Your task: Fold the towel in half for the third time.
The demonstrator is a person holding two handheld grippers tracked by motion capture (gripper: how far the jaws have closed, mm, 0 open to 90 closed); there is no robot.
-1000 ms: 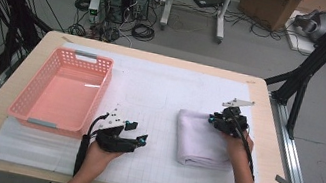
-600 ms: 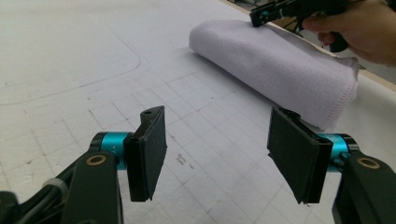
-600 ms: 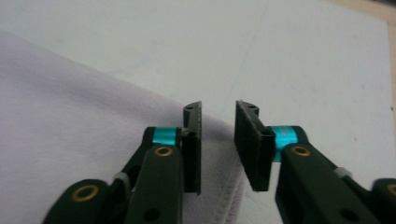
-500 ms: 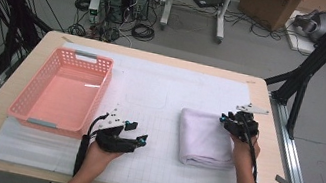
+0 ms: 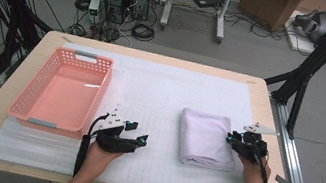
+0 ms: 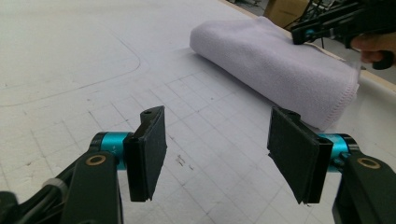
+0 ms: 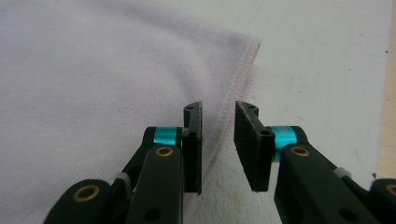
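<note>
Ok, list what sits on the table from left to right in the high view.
Basket → left gripper → towel → right gripper.

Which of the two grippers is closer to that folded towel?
The right gripper, at the folded towel's right edge. The left gripper sits apart on the mat, off the towel's left side.

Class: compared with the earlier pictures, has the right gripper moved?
Yes. The right gripper has slid down the folded towel's right edge toward the table's near side.
</note>
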